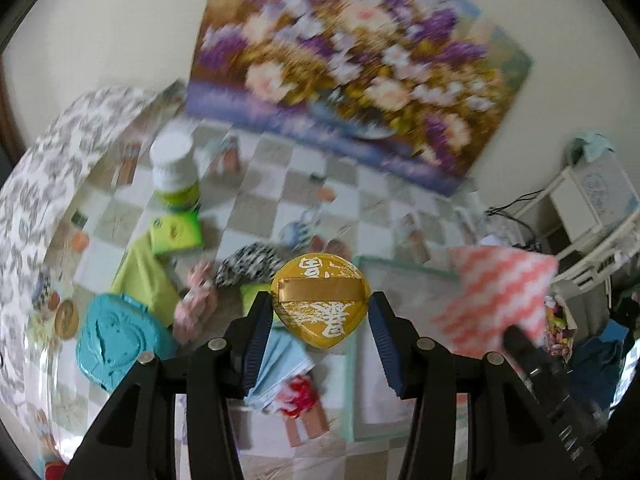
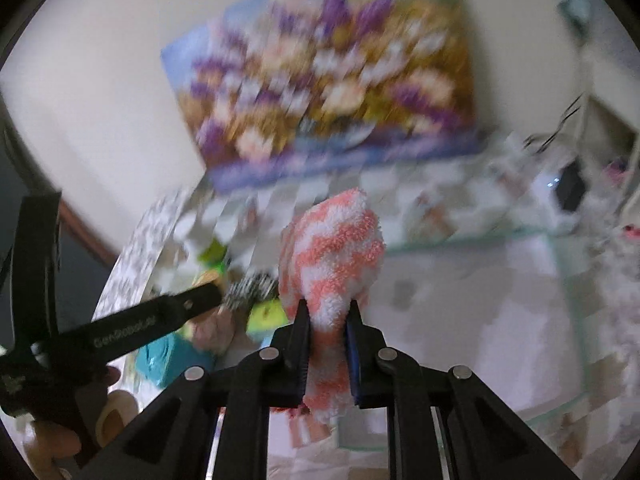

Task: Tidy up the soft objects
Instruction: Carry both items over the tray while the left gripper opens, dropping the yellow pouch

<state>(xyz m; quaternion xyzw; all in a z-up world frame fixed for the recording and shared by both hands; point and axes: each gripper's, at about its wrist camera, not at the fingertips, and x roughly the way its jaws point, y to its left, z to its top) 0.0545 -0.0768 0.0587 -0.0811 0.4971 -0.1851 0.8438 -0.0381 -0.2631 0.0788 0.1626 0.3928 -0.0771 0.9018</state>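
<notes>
In the left wrist view my left gripper (image 1: 320,299) is shut on a gold heart-shaped puff (image 1: 320,300) with a gold ribbon and white characters, held above the checked tablecloth (image 1: 280,184). At the right of that view hangs a fuzzy pink-and-white sock (image 1: 500,296), blurred. In the right wrist view my right gripper (image 2: 328,306) is shut on that sock (image 2: 332,252); its toe stands up past the fingertips and its other end hangs below the jaws. The left gripper (image 2: 160,320) shows at the lower left, with a hand (image 2: 60,424) on it.
A pale green-rimmed tray (image 1: 400,268) lies below the grippers. To the left are a teal lid (image 1: 116,340), green cloth (image 1: 144,276), green box (image 1: 174,232), white bottle (image 1: 176,172), black-and-white cloth (image 1: 252,264), pink cloth (image 1: 196,300) and blue masks (image 1: 280,364). A floral painting (image 1: 352,64) leans on the wall.
</notes>
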